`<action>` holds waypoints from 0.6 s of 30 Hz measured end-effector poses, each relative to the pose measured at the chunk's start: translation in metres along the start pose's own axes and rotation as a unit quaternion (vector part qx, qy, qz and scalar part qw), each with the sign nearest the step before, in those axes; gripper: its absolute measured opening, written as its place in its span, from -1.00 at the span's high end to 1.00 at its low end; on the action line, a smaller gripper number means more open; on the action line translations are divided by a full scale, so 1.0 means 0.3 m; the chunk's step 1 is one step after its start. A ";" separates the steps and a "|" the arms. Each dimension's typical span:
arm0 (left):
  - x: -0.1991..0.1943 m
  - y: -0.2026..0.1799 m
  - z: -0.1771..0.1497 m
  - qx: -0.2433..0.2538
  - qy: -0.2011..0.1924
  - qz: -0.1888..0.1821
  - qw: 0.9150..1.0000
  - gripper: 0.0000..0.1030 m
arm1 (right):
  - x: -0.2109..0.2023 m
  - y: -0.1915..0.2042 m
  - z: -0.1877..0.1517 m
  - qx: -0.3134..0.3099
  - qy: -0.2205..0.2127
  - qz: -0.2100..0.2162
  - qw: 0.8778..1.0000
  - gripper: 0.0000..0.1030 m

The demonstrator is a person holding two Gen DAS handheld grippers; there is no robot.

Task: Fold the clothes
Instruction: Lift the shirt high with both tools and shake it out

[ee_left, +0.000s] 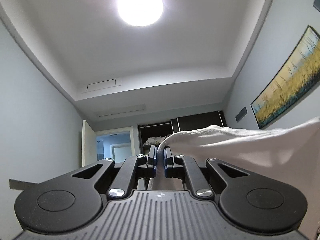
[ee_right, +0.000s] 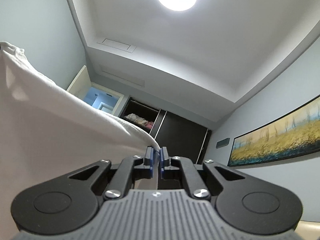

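Note:
A white garment (ee_left: 250, 146) is held up in the air between both grippers, which point up toward the ceiling. In the left wrist view my left gripper (ee_left: 160, 153) is shut on one corner of the cloth, and the fabric stretches away to the right edge. In the right wrist view my right gripper (ee_right: 157, 153) is shut on another corner of the white garment (ee_right: 50, 124), which spreads out to the left and fills that side. A ribbed hem shows near both pinched corners. The lower part of the garment is hidden.
A bright round ceiling lamp (ee_left: 140, 5) hangs overhead. A dark wardrobe (ee_right: 180, 138) with clothes on an open shelf stands at the far end, beside an open doorway (ee_left: 115, 146). A long framed landscape painting (ee_right: 280, 138) hangs on the right wall.

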State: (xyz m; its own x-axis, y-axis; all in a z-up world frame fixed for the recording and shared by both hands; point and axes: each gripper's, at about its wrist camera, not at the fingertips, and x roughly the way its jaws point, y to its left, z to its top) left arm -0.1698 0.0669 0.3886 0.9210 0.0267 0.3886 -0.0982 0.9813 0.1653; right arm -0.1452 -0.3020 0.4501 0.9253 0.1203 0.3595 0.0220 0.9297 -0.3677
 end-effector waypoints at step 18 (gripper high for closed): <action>-0.053 -0.066 0.041 0.034 -0.010 -0.057 0.998 0.90 | -0.177 -0.081 0.053 0.007 -0.046 -0.060 0.997 0.84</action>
State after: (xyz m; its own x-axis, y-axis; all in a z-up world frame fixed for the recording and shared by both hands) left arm -0.1869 0.0446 0.3903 0.9202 -0.0894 0.3811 -0.0184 0.9626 0.2702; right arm -0.2008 -0.3254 0.4537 0.8772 0.0388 0.4785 0.1248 0.9440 -0.3054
